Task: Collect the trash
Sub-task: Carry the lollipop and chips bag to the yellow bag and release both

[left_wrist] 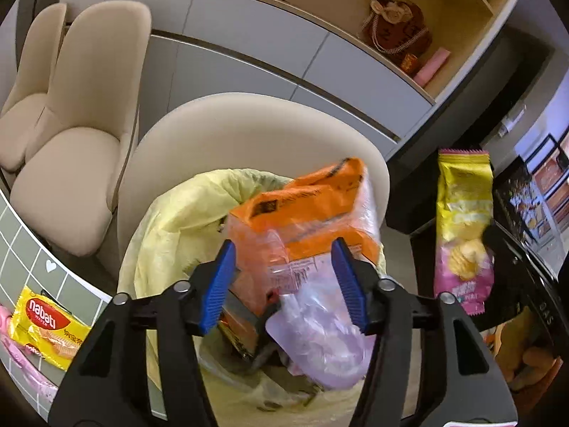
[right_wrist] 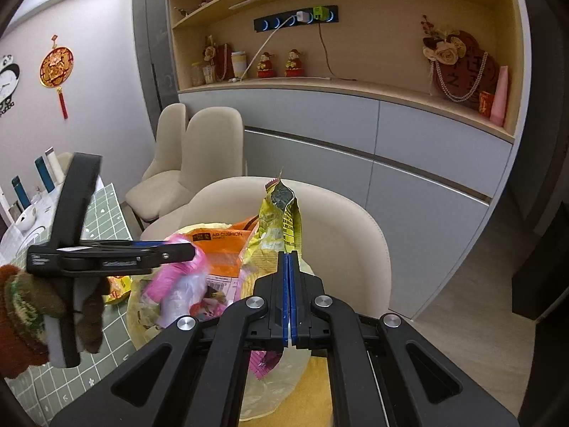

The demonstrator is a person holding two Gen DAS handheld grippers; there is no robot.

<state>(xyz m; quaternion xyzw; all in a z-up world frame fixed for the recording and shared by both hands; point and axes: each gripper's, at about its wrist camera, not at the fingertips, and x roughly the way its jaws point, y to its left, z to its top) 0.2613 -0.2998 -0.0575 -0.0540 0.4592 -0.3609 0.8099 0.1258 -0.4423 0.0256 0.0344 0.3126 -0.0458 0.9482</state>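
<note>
Pinching a crinkled yellow-pink snack packet [right_wrist: 281, 220], right gripper [right_wrist: 288, 295] clamped; left gripper [left_wrist: 284, 284] seemingly empty, agape

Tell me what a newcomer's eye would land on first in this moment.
First, the yellow-lined trash bin in the middle, crammed with an orange bag. A pale plastic wrapper hangs over it between the open blue pads of the left gripper. To the right, the right gripper is shut on a yellow and pink snack packet, held upright beside the bin.
</note>
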